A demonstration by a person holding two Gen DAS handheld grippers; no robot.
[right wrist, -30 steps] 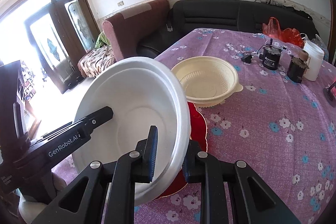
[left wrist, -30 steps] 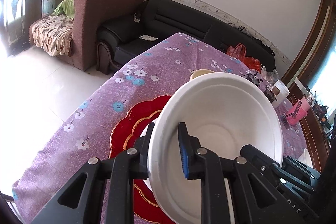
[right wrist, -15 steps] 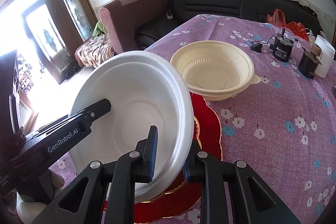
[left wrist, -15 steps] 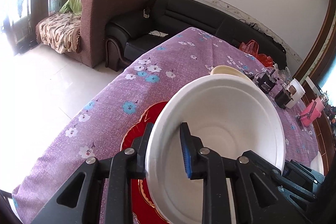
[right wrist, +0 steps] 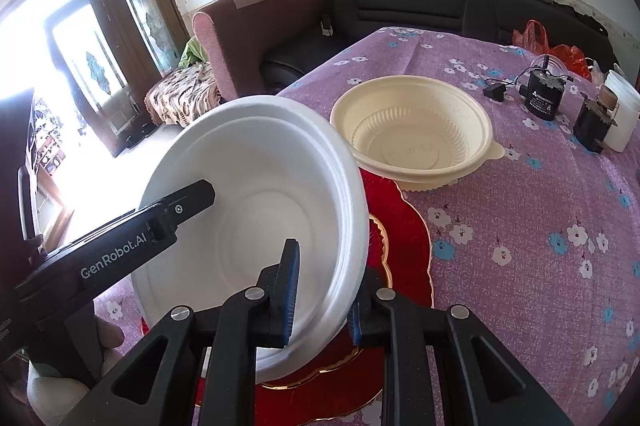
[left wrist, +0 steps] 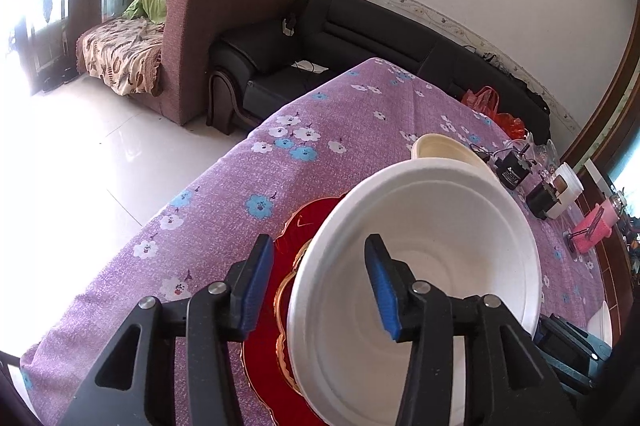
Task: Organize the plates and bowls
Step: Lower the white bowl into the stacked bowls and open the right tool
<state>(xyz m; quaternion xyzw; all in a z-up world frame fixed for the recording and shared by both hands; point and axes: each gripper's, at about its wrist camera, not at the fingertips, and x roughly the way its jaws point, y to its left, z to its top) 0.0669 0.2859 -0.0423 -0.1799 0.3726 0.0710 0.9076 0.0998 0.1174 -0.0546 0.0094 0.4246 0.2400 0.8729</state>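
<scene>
Right hand-held gripper [right wrist: 320, 290] grips the near rim of the white foam bowl [right wrist: 256, 194], one blue pad inside the wall, the other outside and mostly hidden behind the rim. Left hand-held gripper [left wrist: 320, 282] has its jaws opening: the bowl's rim [left wrist: 412, 266] runs between the pads, the left pad standing clear of the wall, the right pad inside the bowl, and contact there is hard to judge. The bowl hangs tilted over the red gold-edged plate [right wrist: 404, 246], covering most of it; whether its underside touches the plate cannot be told. At about 1 o'clock from the plate, on the worktop [right wrist: 520, 226] with its purple flowered cloth, sits the cream plastic bowl [right wrist: 416, 142], its base apparently overlapping the plate's far edge. In the left view that cream bowl [left wrist: 440, 146] is largely hidden behind the white one. Two black devices [right wrist: 540, 94] and a white cup [right wrist: 622, 114] stand toward 2 o'clock, partly cut off at the frame's edge.
</scene>
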